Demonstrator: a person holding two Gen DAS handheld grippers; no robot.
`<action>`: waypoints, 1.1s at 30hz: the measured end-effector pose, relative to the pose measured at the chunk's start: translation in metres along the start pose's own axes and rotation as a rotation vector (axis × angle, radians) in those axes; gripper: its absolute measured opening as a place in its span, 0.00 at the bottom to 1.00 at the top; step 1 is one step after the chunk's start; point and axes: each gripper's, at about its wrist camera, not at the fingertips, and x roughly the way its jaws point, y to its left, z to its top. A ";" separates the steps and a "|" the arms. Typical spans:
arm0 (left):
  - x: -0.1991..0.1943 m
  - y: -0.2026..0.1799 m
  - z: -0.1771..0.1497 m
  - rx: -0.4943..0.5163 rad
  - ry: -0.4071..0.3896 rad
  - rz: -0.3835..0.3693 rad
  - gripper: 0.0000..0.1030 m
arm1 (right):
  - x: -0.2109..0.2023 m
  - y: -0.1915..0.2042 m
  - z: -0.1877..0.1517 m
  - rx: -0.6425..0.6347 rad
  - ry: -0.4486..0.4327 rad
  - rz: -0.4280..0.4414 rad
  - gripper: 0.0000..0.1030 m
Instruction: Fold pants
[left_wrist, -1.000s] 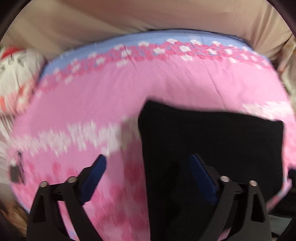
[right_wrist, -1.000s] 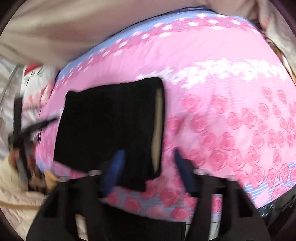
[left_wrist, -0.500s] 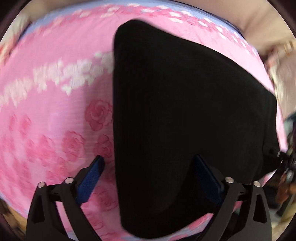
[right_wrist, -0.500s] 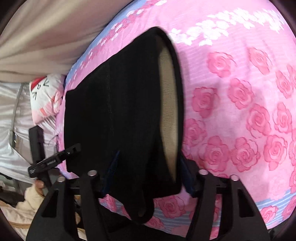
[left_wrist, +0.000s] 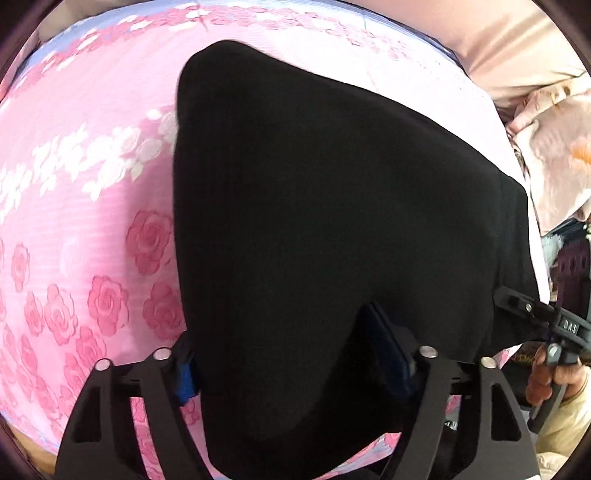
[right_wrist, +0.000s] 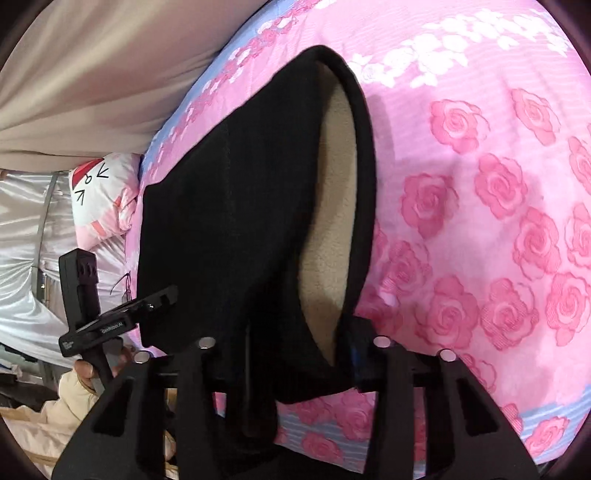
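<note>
Pink rose-print bedding covers the bed, where black pants lie folded near its edge. Left hand-held gripper pinches the near hem of the pants; right hand-held gripper pinches the waistband end, tan lining showing.

Black pants with beige fleece lining; pink bedsheet printed with darker pink roses, white blossoms at 11 o'clock.

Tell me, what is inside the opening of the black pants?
Inside the black pants, a beige fleece lining shows along the open edge. Deeper inside is covered by the black cloth. Under them lies the pink rose bedsheet.
</note>
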 end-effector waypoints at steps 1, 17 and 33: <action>-0.002 -0.001 0.002 0.000 -0.001 -0.004 0.59 | -0.002 0.005 -0.002 -0.004 -0.003 -0.007 0.35; -0.043 0.036 -0.049 -0.020 0.087 -0.132 0.32 | -0.006 0.000 -0.043 0.125 0.119 0.092 0.34; -0.072 0.026 -0.034 -0.038 0.077 -0.148 0.28 | -0.067 0.078 -0.009 0.035 0.081 0.162 0.29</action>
